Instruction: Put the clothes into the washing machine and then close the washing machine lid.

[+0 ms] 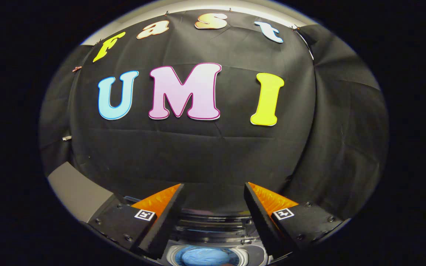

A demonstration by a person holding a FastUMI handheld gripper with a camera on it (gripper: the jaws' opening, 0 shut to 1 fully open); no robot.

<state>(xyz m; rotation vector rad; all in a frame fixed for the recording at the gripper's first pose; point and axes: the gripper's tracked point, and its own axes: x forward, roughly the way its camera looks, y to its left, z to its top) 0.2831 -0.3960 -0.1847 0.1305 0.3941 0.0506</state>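
Blue clothes (pixel 207 255) sit in the washing machine (pixel 213 221) below the gripper (pixel 213 207); its fingers are apart, empty, and could miss the lid.

The gripper (pixel 213 192) holds its fingers (pixel 165 218) spread apart with nothing between them. Below the gap sits the washing machine (pixel 213 229), its round opening showing blue clothes (pixel 207 256) inside. The black booth wall (pixel 205 155) rises beyond.
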